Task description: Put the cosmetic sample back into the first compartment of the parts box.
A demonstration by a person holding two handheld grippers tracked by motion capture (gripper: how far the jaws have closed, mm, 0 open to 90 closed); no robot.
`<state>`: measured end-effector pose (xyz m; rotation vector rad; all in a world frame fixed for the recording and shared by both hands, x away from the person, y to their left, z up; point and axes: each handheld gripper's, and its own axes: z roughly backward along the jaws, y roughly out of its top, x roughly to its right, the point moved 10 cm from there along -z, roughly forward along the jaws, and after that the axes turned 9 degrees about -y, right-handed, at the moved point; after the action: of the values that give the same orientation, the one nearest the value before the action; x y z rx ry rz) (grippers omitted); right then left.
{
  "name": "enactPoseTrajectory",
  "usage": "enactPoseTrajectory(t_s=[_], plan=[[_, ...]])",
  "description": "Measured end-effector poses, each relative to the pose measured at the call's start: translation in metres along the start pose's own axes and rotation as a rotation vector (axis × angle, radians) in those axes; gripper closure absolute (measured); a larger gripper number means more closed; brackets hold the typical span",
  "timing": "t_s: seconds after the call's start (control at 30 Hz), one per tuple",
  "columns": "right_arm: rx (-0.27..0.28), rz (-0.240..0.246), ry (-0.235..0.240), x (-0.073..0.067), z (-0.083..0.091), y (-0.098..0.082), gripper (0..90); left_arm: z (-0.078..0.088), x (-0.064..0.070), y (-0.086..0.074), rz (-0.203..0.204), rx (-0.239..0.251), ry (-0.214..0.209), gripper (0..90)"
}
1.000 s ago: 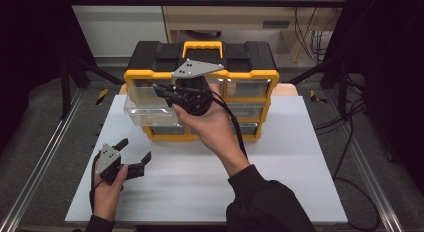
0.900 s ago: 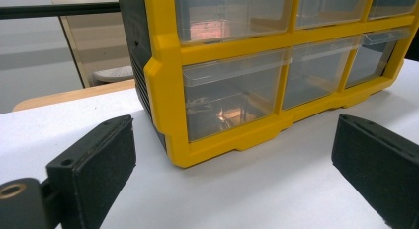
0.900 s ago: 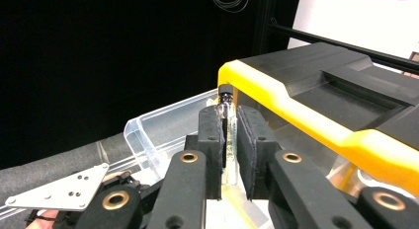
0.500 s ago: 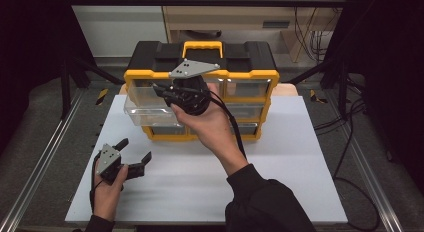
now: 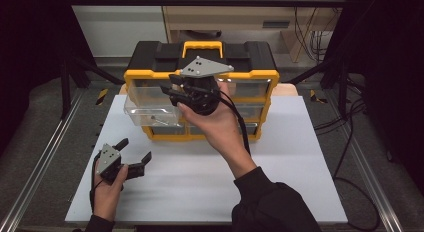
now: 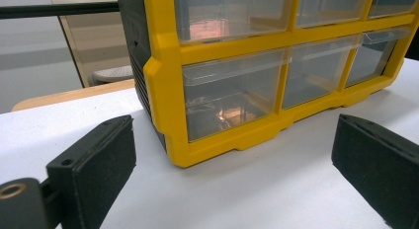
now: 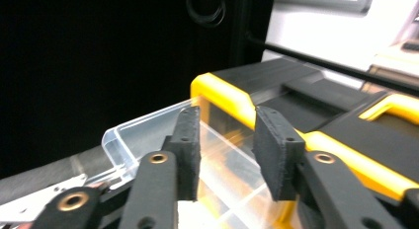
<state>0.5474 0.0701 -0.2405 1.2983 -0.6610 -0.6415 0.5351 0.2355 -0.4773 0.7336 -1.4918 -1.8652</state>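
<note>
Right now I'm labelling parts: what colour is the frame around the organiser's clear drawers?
Yellow; the plastic drawer organiser's frame shows best in the left gripper view.

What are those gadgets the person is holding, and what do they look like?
Each hand holds a black two-jaw gripper: left gripper, right gripper. Each carries a grey three-cornered plate and trails a black cable. The jaws end in flat black pads. The right arm wears a dark sleeve.

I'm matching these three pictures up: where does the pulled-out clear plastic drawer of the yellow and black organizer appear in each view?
High view: the pulled-out clear plastic drawer juts from the yellow and black organizer, left of centre, beside the right gripper.
Left gripper view: I cannot tell it apart; the drawers seen look closed.
Right gripper view: lower centre-left, its clear front wall just beyond the open jaws.
Shared landmark: the organizer's yellow frame.
</note>
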Motion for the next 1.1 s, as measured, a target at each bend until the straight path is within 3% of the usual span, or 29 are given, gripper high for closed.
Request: enactPoseTrajectory(t_s=[0.23, 0.73, 1.1], plan=[[0.039, -0.009, -0.051, 0.012, 0.012, 0.002, 47.3, 0.0, 0.0, 0.0, 0.0, -0.001, 0.002, 3.0], [0.032, -0.031, -0.118, 0.04, 0.034, -0.005, 24.2, 0.001, 0.0, 0.0, 0.002, 0.0, 0.005, 3.0], [0.023, -0.036, -0.172, 0.06, 0.05, -0.017, 14.4, 0.001, -0.001, 0.0, 0.003, -0.001, 0.006, 3.0]])
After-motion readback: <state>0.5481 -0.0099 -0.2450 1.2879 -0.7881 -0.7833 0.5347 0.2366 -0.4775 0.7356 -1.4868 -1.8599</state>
